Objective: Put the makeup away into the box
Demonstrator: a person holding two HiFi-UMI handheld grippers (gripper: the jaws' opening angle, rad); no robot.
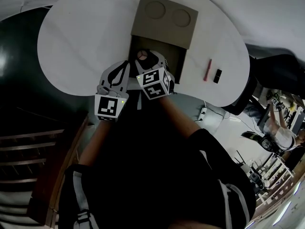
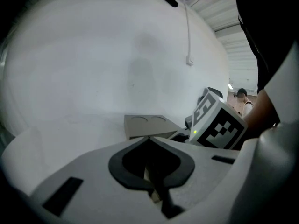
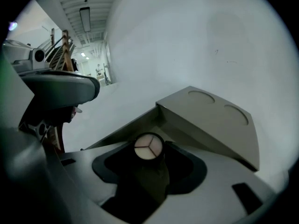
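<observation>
Black-rimmed, a round compact (image 3: 148, 147) is clamped in the right tongs (image 3: 148, 158) just over the open box (image 1: 164, 19), not yet dropped. The left tongs (image 2: 152, 174) seem shut on the box's near edge. Right of the box, a red stick (image 1: 208, 70) and a small black piece (image 1: 217, 76) are left out. Nothing is seen blocking the way.

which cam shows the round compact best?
Right gripper view: the compact sits gripped in the right tongs, its three-part face clear. Head view shows it small, over the open box. Left gripper view doesn't show it.
</observation>
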